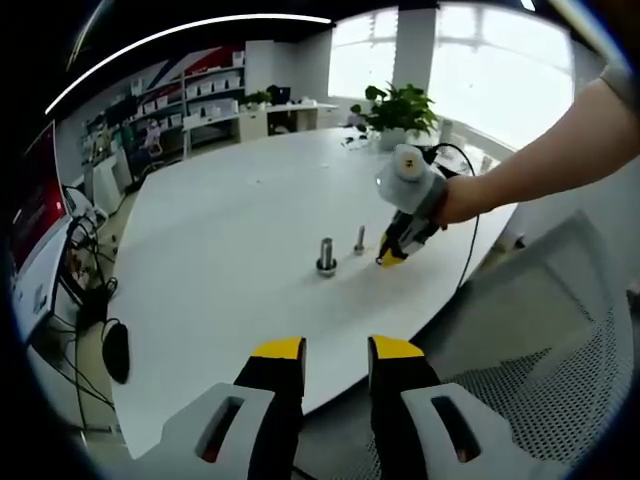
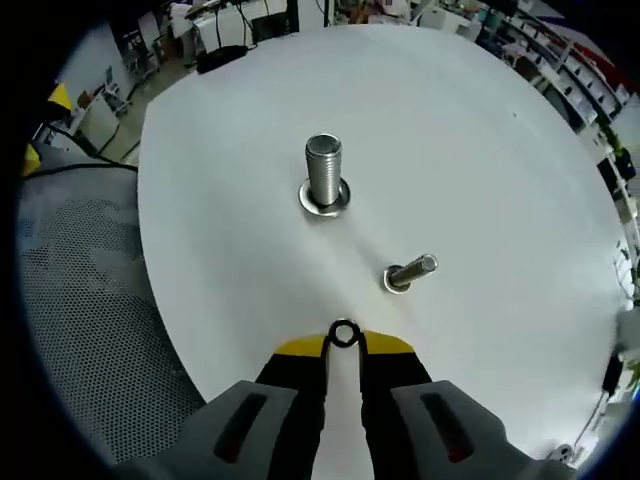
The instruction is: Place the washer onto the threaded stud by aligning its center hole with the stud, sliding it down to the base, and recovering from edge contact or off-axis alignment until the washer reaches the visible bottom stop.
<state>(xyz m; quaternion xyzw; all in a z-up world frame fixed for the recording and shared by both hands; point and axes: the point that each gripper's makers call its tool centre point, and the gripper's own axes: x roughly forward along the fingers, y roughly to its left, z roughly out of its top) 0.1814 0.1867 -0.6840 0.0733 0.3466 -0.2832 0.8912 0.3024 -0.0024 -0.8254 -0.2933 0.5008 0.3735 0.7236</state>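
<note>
Washer (image 2: pixel 343 334) clenched in right gripper (image 2: pixel 343 345) near table (image 2: pixel 500 150) edge, short of small stud (image 2: pixel 410 271); alignment over its tip needed next. Left gripper (image 1: pixel 335 350) released, idle.

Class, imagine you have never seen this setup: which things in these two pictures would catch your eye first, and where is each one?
In the right gripper view, the right gripper pinches a small washer at its yellow tips, low in the picture. Beyond it on the white table stand a thick threaded stud with a washer at its base and, nearer, a thinner stud. In the left gripper view, a person's hand holds that gripper beside both studs.
</note>
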